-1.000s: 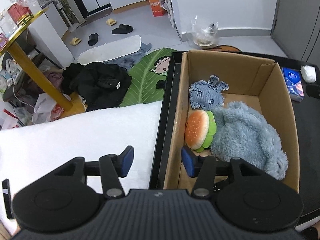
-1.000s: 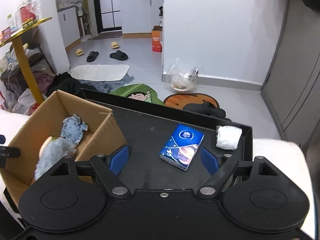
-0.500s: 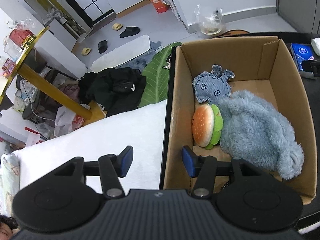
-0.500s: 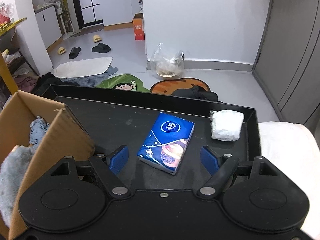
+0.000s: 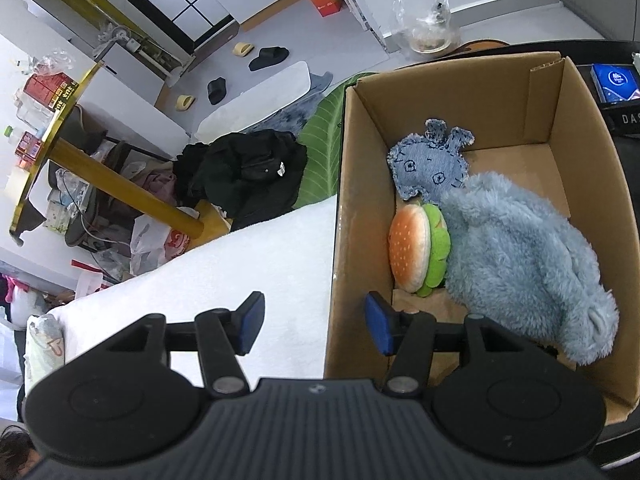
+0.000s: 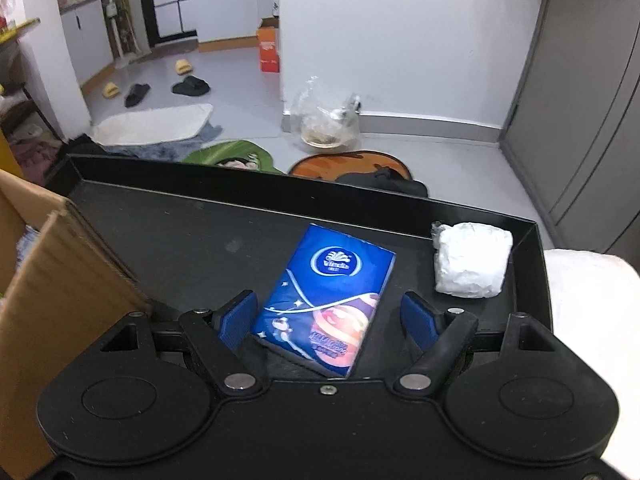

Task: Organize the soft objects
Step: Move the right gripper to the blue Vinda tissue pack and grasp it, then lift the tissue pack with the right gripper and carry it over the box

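Left gripper [image 5: 312, 326] released, nothing between the pads; they straddle the left wall of the cardboard box [image 5: 500, 92], one pad over the white cloth [image 5: 240, 272], the other just inside the box.

In the box, right half of the left wrist frame: burger toy [image 5: 416, 254] against the left wall, denim toy [image 5: 432, 168] above it, fluffy blue plush [image 5: 520, 260] filling the lower right.

Right gripper [image 6: 330, 322] released, pads either side of the near end of the blue tissue pack [image 6: 328, 296], gap on both sides, not pressing. Pack lies flat at centre frame on the black tray [image 6: 180, 232]. White wrapped bundle [image 6: 472, 264] sits in the tray's right corner, apart from the pack. Box edge at left of frame.
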`<state>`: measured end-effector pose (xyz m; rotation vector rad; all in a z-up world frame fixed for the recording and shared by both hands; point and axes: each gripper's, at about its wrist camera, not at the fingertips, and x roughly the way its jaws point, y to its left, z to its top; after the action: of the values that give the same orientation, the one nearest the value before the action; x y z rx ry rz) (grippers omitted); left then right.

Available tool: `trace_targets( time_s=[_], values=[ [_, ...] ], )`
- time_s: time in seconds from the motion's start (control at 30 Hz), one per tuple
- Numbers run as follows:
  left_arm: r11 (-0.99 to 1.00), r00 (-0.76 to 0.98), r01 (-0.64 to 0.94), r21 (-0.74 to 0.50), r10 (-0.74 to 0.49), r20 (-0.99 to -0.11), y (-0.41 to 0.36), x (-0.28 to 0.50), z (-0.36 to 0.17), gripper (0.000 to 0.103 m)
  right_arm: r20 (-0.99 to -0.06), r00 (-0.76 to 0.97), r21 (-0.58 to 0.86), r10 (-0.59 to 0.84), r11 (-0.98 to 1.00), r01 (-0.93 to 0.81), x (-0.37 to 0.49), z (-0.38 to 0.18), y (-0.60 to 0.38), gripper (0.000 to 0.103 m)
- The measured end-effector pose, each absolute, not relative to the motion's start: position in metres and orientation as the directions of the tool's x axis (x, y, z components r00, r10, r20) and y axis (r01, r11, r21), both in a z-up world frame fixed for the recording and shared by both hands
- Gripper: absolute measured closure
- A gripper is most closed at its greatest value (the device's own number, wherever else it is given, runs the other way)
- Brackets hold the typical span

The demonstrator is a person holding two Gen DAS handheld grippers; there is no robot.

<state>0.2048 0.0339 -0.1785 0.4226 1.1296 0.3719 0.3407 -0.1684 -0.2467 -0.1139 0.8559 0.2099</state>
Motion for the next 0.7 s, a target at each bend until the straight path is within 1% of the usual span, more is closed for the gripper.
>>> trace_targets(
  time_s=[0.13,0.23,0.3,0.37,0.5,0.7],
  values=[
    [0.851,0.388,-0.064,0.521,0.503,-0.773,0.028,0.205,-0.177,0.049,-0.755,0.642,-0.017,0.131,0.976,-0.218,0.346,-0.248,-0.166,0.024],
    [0.849,0.387,-0.064,0.525,0.506,-0.771,0.03,0.204,-0.178,0.049,-0.753,0.648,-0.042,0.114,0.975,-0.22,0.345,-0.249,-0.164,0.029],
    [0.852,0.383,-0.072,0.518,0.503,-0.775,0.032,0.204,-0.178,0.048,-0.754,0.646,-0.041,0.115,0.975,-0.22,0.342,-0.246,-0.165,0.044],
    [0.856,0.379,-0.078,0.511,0.5,-0.779,0.033,0.205,-0.177,0.048,-0.76,0.641,-0.047,0.105,0.975,-0.215,0.342,-0.244,-0.167,0.046],
    [0.856,0.389,-0.073,0.511,0.496,-0.776,0.033,0.202,-0.175,0.048,-0.787,0.607,-0.009,0.106,0.983,-0.184,0.337,-0.242,-0.177,0.047],
    [0.871,0.391,-0.087,0.483,0.476,-0.788,0.038,0.2,-0.172,0.048,-0.818,0.566,0.013,0.104,0.987,-0.162,0.321,-0.237,-0.185,0.048]
  ],
)
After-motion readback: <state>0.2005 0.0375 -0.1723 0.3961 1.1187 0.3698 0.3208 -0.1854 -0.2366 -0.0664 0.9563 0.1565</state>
